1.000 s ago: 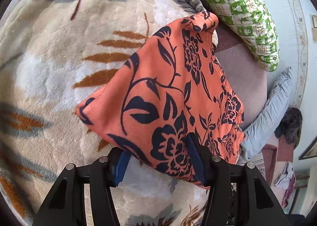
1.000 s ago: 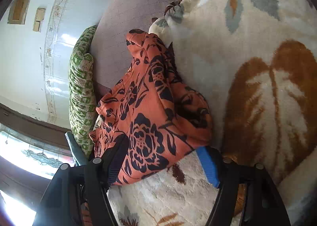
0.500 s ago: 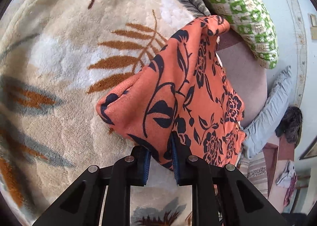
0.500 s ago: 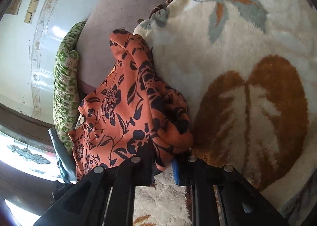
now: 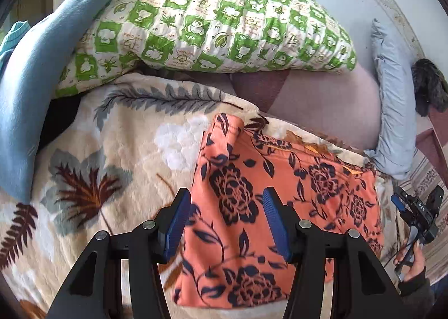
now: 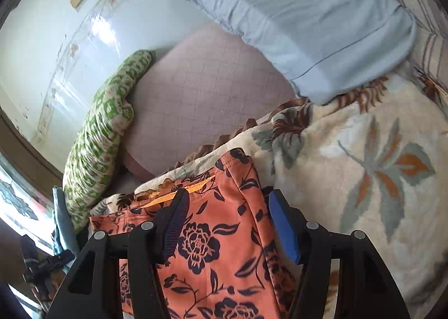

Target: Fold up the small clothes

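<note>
A: Step? Garment lies flat and folded on the blanket. Left gripper and right gripper hover over it, jaws just opened about halfway, nothing pinched.

B: So a release after a fold. Next?

A: Probably regrip an edge for another fold, or smooth it; needs jaws low on the fabric.

B: Clutter?

A: Green pillow and blue pillow behind, well apart. Nothing blocks.

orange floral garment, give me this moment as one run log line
orange floral garment: folded, flat on leaf-print blanket | left gripper: jaws just opened, above it | right gripper: jaws just opened, above it
</note>
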`<action>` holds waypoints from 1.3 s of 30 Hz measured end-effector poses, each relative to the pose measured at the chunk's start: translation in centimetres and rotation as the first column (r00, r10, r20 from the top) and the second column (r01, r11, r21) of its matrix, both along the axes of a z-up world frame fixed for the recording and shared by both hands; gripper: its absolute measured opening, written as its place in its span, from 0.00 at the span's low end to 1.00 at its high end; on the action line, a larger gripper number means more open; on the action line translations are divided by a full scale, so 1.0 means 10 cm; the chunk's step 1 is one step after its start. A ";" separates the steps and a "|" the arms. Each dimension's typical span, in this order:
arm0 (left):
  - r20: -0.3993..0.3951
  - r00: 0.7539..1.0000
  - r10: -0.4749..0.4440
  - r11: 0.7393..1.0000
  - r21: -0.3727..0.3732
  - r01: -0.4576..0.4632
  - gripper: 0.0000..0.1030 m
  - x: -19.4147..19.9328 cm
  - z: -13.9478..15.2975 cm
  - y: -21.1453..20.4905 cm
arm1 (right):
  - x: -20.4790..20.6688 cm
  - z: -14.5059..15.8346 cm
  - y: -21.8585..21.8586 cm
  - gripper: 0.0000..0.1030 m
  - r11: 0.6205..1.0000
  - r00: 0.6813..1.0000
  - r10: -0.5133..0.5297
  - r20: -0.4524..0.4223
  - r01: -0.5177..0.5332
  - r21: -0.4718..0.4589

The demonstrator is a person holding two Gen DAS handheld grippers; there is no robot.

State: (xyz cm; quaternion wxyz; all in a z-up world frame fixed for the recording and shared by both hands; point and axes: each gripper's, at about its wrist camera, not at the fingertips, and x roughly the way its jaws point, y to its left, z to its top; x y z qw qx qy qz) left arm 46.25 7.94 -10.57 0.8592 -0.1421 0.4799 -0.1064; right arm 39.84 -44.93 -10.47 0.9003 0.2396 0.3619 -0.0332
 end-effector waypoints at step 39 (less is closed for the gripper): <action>-0.240 0.952 0.188 0.952 -0.195 -0.237 0.37 -0.04 -0.90 0.58 | 0.32 -0.68 2.10 0.36 0.927 0.920 0.373 -0.123 -0.376 -0.004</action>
